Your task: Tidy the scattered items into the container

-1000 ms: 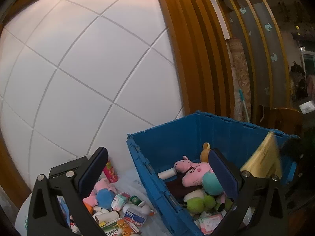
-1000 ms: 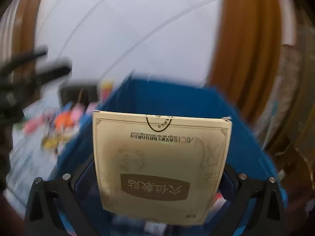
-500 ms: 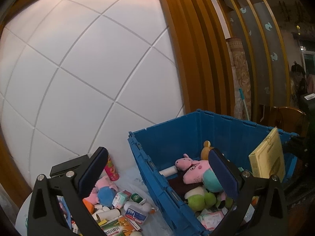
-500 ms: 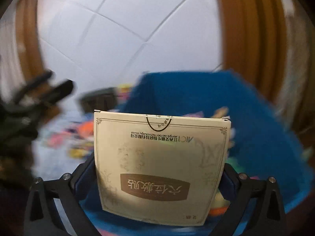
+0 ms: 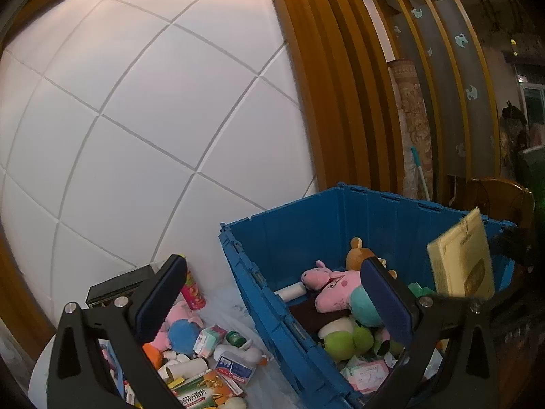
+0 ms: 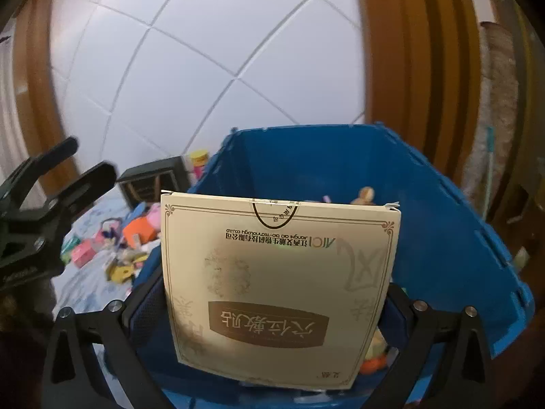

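Right wrist view shows the right hand-held gripper [image 6: 276,320] clamped on the side edges of a flat beige carton [image 6: 279,286], held upright over the blue crate [image 6: 453,225] just ahead. It looks light, stiff and crushable, so the edges seem the sensible hold. Left hand-held gripper [image 5: 272,303] hangs spread apart, holding nothing.

The blue crate [image 5: 299,238] looks like hard, smooth plastic; the toys inside it, such as the pink pig [image 5: 337,289], are soft plush cloth. The cream box [image 6: 279,283] above the crate is matt cardboard with gold print.
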A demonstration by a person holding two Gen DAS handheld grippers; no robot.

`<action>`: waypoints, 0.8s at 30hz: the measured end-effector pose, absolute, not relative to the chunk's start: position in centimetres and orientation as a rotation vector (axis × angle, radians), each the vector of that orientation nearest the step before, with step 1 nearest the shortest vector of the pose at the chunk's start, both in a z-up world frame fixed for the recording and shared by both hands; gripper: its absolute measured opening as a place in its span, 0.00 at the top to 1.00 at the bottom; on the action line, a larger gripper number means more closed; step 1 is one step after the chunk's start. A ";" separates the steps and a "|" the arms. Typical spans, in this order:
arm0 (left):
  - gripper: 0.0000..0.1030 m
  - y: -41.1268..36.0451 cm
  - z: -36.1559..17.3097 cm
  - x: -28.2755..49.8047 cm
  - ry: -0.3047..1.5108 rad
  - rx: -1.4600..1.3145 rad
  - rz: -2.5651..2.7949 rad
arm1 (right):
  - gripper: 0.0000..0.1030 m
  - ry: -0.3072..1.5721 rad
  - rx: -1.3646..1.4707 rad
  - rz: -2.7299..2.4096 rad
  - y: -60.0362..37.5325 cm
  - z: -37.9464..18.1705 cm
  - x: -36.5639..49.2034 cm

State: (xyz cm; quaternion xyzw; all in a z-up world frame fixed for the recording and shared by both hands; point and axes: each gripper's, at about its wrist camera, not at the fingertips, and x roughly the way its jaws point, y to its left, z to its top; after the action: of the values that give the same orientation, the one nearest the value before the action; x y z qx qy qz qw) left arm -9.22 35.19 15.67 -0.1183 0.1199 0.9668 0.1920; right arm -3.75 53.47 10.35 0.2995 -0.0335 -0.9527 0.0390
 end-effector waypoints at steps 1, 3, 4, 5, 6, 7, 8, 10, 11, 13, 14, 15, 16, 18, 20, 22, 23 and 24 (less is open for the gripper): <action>0.00 34.9 15.6 -9.2 0.339 -0.333 2.714 | 0.00 -0.106 0.912 -2.934 53.3 10.6 -3.7; 0.00 34.5 15.5 -9.2 0.341 -0.335 2.714 | 0.00 -0.113 0.901 -2.961 53.0 11.0 -3.6; 0.00 34.2 15.5 -9.3 0.336 -0.337 2.713 | 0.00 -0.117 0.895 -2.974 52.9 11.2 -3.6; 0.00 33.9 15.5 -9.3 0.327 -0.337 2.711 | 0.00 -0.120 0.889 -2.987 52.7 11.4 -3.6; 0.00 33.5 15.5 -9.4 0.318 -0.337 2.709 | 0.00 -0.124 0.883 -3.000 52.6 11.6 -3.5; 0.00 33.1 15.6 -9.4 0.309 -0.336 2.707 | 0.00 -0.127 0.877 -3.013 52.4 11.8 -3.5; 0.00 32.7 15.6 -9.4 0.301 -0.336 2.705 | 0.00 -0.131 0.871 -3.027 52.3 12.0 -3.5; 0.00 31.8 15.6 -9.4 0.304 -0.337 2.704 | 0.00 -0.138 0.858 -3.053 52.0 12.5 -3.4; 0.00 31.4 15.6 -9.4 0.310 -0.337 2.703 | 0.00 -0.142 0.852 -3.066 51.8 12.7 -3.4; 0.00 30.6 15.6 -9.5 0.312 -0.337 2.702 | 0.00 -0.149 0.839 -3.092 51.5 13.1 -3.3; 0.00 30.0 15.6 -9.5 0.305 -0.340 2.700 | 0.00 -0.159 0.838 -3.099 51.4 13.3 -3.3; 0.00 29.5 15.7 -9.5 0.296 -0.344 2.697 | 0.00 -0.175 0.843 -3.098 51.4 13.5 -3.3; 0.00 29.0 15.6 -9.5 0.290 -0.348 2.693 | 0.00 -0.191 0.848 -3.097 51.4 13.7 -3.2; 0.00 28.2 15.5 -9.5 0.292 -0.352 2.689 | 0.00 -0.224 0.858 -3.096 51.3 14.0 -3.2; 0.00 27.4 15.4 -9.4 0.296 -0.356 2.682 | 0.00 -0.203 0.877 -3.120 50.8 14.2 -3.4; 0.00 26.7 15.2 -9.3 0.296 -0.360 2.676 | 0.00 -0.211 0.891 -3.132 50.3 14.1 -3.4; 0.00 26.3 15.2 -9.2 0.296 -0.362 2.674 | 0.00 -0.197 0.907 -3.144 49.9 14.0 -3.5; 0.00 25.9 15.1 -9.2 0.296 -0.366 2.671 | 0.00 -0.163 0.935 -3.162 49.4 13.8 -3.6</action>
State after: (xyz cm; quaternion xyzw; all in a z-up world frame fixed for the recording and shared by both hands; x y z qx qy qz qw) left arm -9.20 25.94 15.07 -0.1319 0.1065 0.9622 0.2130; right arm -3.60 49.42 13.82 0.2823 -0.0491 -0.9547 -0.0798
